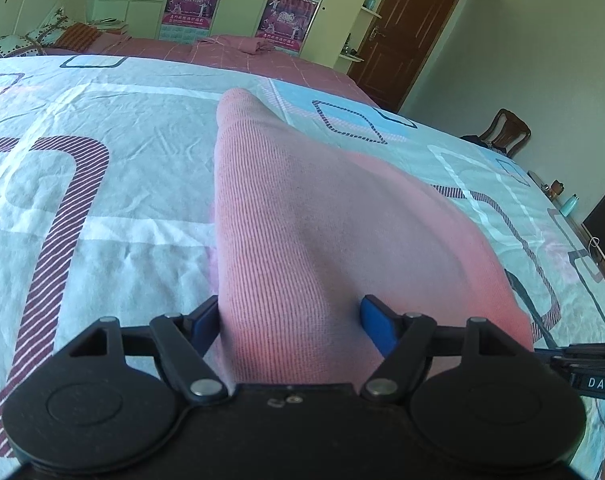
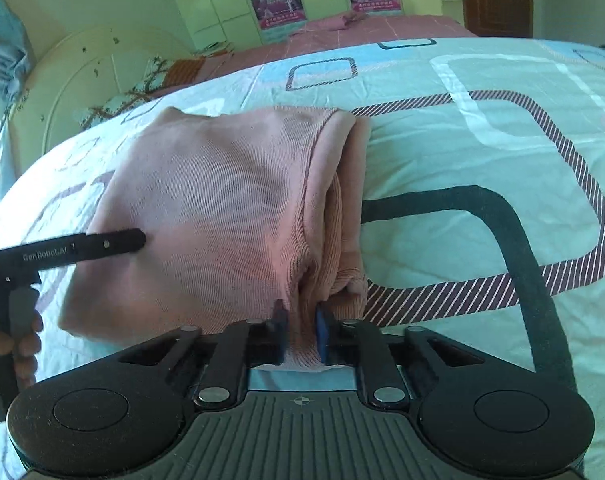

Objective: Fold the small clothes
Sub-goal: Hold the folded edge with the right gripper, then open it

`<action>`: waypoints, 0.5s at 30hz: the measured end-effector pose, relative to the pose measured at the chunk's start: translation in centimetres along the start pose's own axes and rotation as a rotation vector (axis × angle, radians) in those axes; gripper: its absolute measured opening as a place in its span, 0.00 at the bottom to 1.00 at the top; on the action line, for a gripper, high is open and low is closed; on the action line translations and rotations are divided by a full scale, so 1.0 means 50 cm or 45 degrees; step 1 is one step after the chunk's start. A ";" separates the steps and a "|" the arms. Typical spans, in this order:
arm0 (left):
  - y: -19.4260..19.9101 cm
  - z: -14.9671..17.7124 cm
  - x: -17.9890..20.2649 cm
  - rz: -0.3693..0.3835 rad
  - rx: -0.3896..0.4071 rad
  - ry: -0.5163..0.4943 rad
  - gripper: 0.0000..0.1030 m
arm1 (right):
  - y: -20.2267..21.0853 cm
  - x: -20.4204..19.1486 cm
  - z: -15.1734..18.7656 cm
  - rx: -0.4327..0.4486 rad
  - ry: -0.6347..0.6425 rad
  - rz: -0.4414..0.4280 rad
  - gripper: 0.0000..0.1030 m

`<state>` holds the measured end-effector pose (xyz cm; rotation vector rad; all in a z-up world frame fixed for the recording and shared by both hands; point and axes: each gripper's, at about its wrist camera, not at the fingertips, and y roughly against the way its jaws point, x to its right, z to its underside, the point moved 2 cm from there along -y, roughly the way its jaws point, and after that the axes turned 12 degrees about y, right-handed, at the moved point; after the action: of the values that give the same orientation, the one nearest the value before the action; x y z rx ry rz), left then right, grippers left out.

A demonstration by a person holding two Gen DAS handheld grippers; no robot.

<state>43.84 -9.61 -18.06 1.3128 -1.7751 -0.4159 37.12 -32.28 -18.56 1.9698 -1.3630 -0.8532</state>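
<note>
Right gripper is pinched tight on our pink knit garment's edge, left gripper spread wide with cloth between; it's on the bedsheet, soft, light, floppy, so we'd grab hems or corners

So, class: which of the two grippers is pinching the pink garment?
The right gripper, jaws shut on the pink garment; the left gripper stands open around it.

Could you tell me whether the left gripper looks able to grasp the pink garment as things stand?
Probably yes: the left gripper stands open with the pink garment bunched between its fingers, nothing blocking.
</note>
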 end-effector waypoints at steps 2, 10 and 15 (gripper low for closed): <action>0.003 0.000 0.006 0.001 -0.001 -0.005 0.70 | 0.009 -0.003 -0.003 0.006 0.039 0.039 0.09; -0.003 0.014 0.010 -0.009 -0.029 -0.016 0.73 | 0.001 0.023 0.023 -0.064 0.034 0.044 0.02; 0.010 -0.006 0.012 -0.025 -0.037 -0.005 0.72 | 0.037 0.029 -0.010 0.028 0.021 0.011 0.54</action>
<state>43.71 -9.88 -17.26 1.3104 -1.7546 -0.4543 36.86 -34.16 -17.09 1.9817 -1.3762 -0.8199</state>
